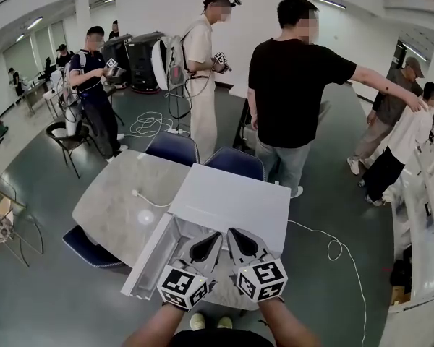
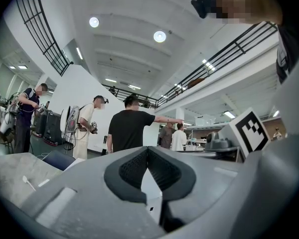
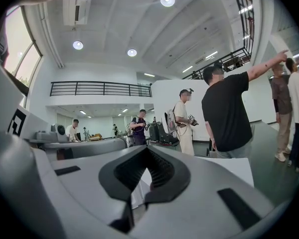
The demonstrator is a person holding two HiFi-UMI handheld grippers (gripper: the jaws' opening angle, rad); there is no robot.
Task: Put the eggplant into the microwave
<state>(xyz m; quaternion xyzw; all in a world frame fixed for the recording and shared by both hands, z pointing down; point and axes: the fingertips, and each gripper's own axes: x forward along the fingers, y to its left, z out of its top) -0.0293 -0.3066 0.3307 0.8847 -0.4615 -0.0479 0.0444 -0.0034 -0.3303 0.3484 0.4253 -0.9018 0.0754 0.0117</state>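
Left gripper and right gripper shells: matt grey plastic, faintly grainy. Pads: black, ribbed, rubbery look. Marker cubes: flat matt black-on-white print. Microwave: smooth white casing, low sheen. Table: grey stone-pattern top, smooth, slight gloss with a spot of lamp glare. Floor: dark, polished, reflective. Chairs: blue upholstery, looks like cloth, matt.
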